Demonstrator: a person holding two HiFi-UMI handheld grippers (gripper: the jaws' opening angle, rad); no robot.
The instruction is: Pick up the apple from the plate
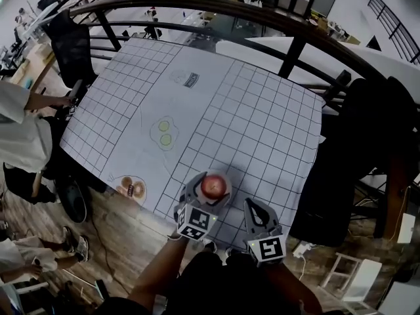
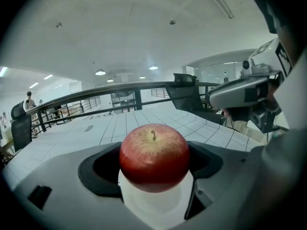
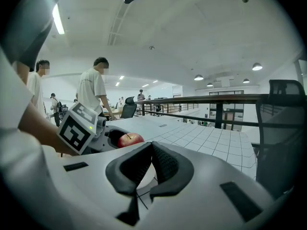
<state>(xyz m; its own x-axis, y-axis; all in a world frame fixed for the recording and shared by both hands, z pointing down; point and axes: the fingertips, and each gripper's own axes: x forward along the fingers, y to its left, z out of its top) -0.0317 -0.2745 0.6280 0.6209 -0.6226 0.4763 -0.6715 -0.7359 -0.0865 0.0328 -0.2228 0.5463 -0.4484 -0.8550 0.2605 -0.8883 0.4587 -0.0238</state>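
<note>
The gridded white table (image 1: 262, 123) bears a small dark label (image 1: 190, 79), its print too small to read. The left gripper (image 1: 211, 188) pinches the red apple (image 2: 154, 157) above a white plate (image 2: 156, 202). The right gripper (image 3: 149, 150) has its jaws pressed together, with nothing between them.

Apple (image 2: 154, 157) sits between left gripper (image 1: 211, 190) jaws, right gripper (image 1: 253, 207) beside
</note>
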